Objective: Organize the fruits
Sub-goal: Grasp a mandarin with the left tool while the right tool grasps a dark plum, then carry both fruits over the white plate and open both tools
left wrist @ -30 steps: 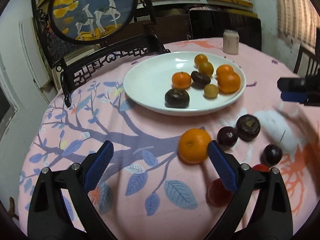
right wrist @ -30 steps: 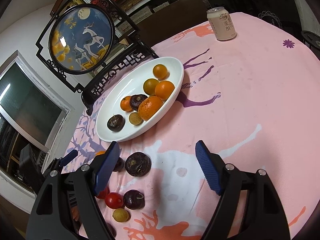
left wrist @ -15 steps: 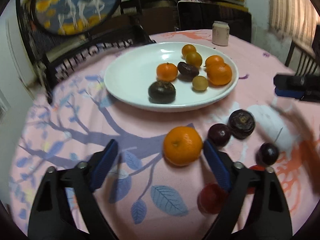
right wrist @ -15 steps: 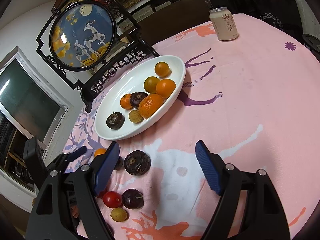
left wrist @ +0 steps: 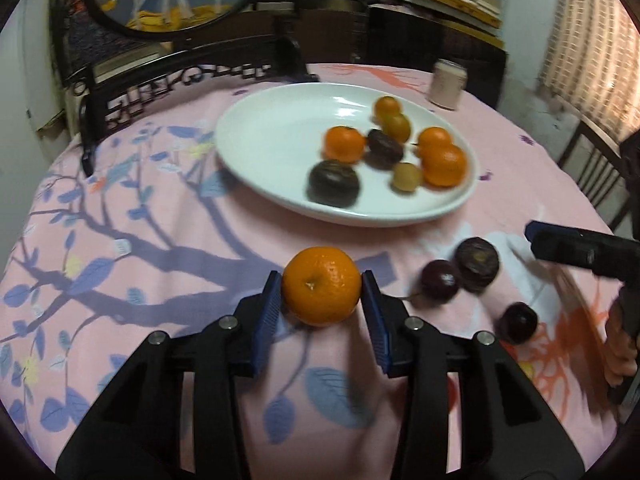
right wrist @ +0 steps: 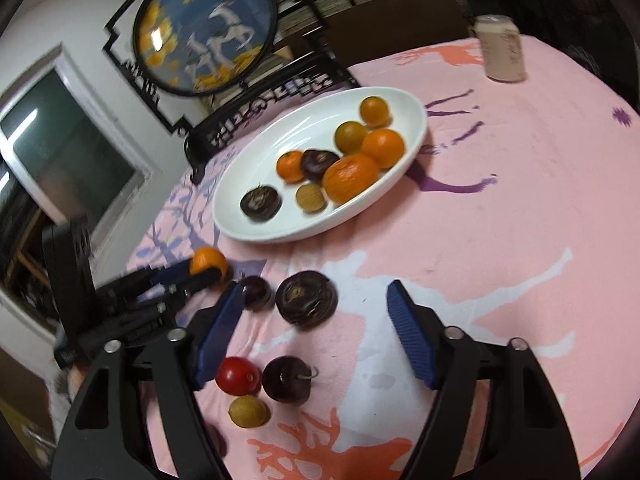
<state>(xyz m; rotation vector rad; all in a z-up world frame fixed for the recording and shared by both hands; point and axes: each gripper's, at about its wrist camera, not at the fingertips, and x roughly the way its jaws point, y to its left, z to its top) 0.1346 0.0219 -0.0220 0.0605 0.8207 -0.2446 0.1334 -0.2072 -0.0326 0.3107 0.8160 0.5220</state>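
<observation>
My left gripper (left wrist: 322, 312) is shut on an orange (left wrist: 321, 285) on the pink tablecloth; it also shows in the right wrist view (right wrist: 208, 261). The white plate (left wrist: 264, 128) behind it holds several oranges and dark fruits. My right gripper (right wrist: 316, 336) is open and empty above the cloth, near a large dark fruit (right wrist: 306, 298), a dark plum (right wrist: 256, 291), a red tomato (right wrist: 237, 376), another plum (right wrist: 286, 379) and a small yellow fruit (right wrist: 247, 411). The right gripper shows at the right edge of the left wrist view (left wrist: 576, 248).
A drink can (right wrist: 502, 53) stands at the far side of the round table. A carved black stand with a round painted screen (right wrist: 206, 24) stands behind the plate. A chair (left wrist: 596, 168) is at the table's right edge.
My left gripper moved forward and closed on the orange. My right gripper shifted slightly toward the loose fruits and stayed open.
</observation>
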